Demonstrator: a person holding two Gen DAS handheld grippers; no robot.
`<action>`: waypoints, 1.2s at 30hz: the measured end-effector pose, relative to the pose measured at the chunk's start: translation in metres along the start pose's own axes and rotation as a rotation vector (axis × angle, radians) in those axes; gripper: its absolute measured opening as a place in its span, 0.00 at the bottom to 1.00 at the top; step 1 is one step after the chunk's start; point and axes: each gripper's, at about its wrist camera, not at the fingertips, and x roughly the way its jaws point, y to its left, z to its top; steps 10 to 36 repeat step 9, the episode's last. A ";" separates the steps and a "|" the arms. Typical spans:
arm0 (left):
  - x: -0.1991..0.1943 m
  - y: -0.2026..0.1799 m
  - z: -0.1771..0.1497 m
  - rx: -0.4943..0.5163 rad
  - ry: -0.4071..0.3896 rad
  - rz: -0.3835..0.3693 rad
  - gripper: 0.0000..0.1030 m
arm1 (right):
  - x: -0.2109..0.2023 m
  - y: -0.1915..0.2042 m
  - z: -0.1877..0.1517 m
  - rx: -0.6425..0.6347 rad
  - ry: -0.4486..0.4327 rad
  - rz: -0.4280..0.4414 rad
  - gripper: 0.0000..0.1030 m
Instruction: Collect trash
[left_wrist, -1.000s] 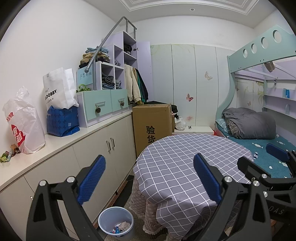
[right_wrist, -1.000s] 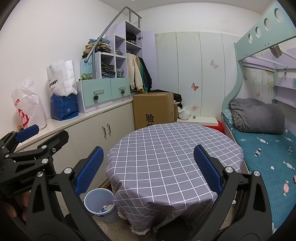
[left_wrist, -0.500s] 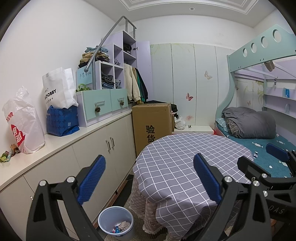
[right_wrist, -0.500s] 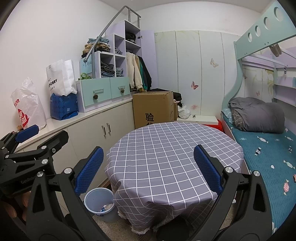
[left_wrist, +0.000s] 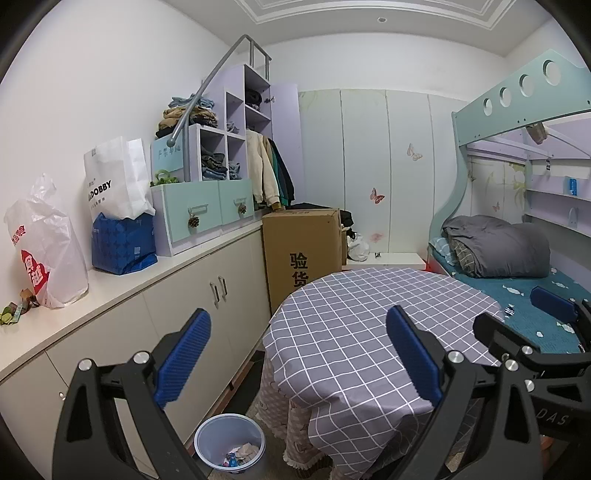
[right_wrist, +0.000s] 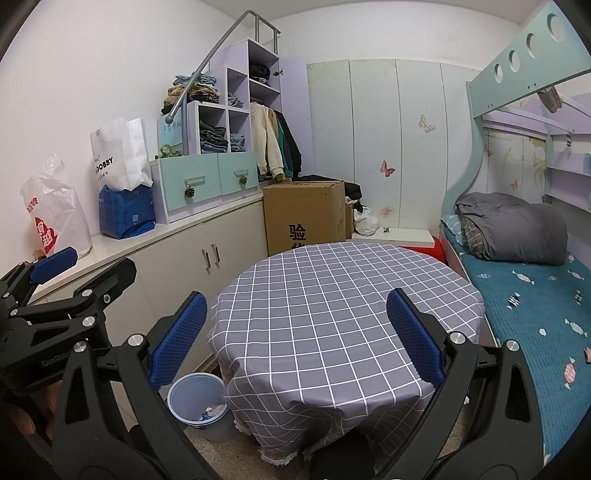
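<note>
A round table with a grey checked cloth (left_wrist: 362, 332) (right_wrist: 332, 306) stands before me; I see no trash on its top. A pale blue bin (left_wrist: 229, 446) (right_wrist: 197, 406) with crumpled scraps inside stands on the floor at the table's left foot. My left gripper (left_wrist: 297, 354) is open and empty, held above the table's near left edge and the bin. My right gripper (right_wrist: 295, 336) is open and empty over the table's near edge. Each gripper shows at the side of the other's view.
A white cabinet counter (left_wrist: 122, 291) runs along the left wall with plastic and paper bags (left_wrist: 40, 247) and small scraps at its near end. A cardboard box (left_wrist: 303, 251) stands behind the table. A bunk bed (right_wrist: 524, 280) with grey bedding is on the right.
</note>
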 end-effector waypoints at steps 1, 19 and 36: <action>0.000 0.000 0.000 0.001 0.000 -0.001 0.91 | 0.000 0.000 0.001 0.001 0.001 0.000 0.93; 0.002 0.000 0.002 -0.012 0.026 -0.018 0.91 | 0.002 -0.003 0.003 0.017 0.031 0.015 0.93; 0.002 0.000 0.002 -0.012 0.026 -0.018 0.91 | 0.002 -0.003 0.003 0.017 0.031 0.015 0.93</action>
